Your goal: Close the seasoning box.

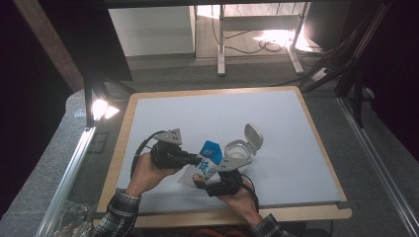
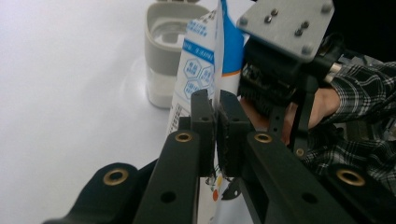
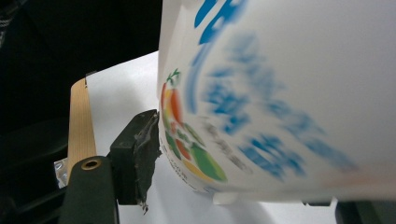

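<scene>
1. The pouch, a white and blue printed packet, is held off the table between the two grippers, over the near half of the grey mat, a little left of its middle and not far from the near edge.
2. The left gripper comes in level from the left, held in the person's left hand. Its jaws are pinched almost fully together on a thin edge of the pouch; in the left gripper view the flat seam rises straight up from between the two black pads.
3. The pouch therefore lies just right of the left gripper's tips in the high view, tilted, with its blue upper end pointing toward the far side of the table.
4. The right gripper comes up from the near edge, in the right hand, and sits under and beside the pouch's lower end. Its jaws stand fairly wide with the body of the pouch between them. In the right gripper view the left pad touches the pouch's lower corner; the other jaw is hidden behind the pouch, so I cannot tell whether it presses.
5. The white container, with its hinged lid flipped open, stands on the mat just right of the pouch and beyond the right gripper, near the middle of the table.
</scene>
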